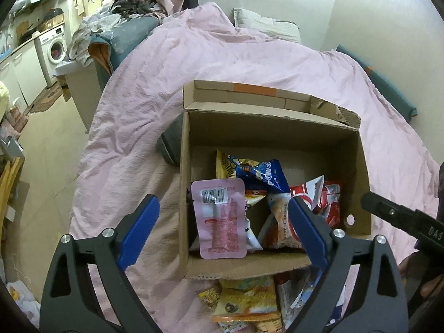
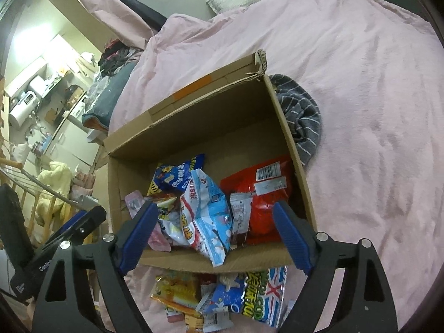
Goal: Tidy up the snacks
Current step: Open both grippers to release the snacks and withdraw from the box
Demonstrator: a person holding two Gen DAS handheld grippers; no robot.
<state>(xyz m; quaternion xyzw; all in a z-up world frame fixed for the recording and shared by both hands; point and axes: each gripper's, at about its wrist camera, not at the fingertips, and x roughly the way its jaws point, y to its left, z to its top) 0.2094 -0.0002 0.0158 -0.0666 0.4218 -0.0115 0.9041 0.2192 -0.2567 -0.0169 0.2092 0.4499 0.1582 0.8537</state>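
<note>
An open cardboard box (image 1: 277,130) (image 2: 199,127) stands on the pink bed cover and holds several snack packs. A pink pouch (image 1: 220,217) leans against its left inner wall, beside a blue bag (image 1: 258,173) and a red-and-white pack (image 1: 324,199). In the right wrist view a light blue bag (image 2: 206,216) and a big red bag (image 2: 263,194) lie in the box. My left gripper (image 1: 224,230) is open and empty above the box's near edge. My right gripper (image 2: 216,233) is open and empty, also over the near edge. More loose snacks (image 1: 247,302) (image 2: 219,297) lie in front of the box.
A grey striped cloth (image 2: 302,116) lies against the box's side. A pillow (image 1: 266,25) sits at the head of the bed. A washing machine (image 1: 54,45) and cluttered counters stand on the left. The right gripper's arm (image 1: 402,216) shows at the right.
</note>
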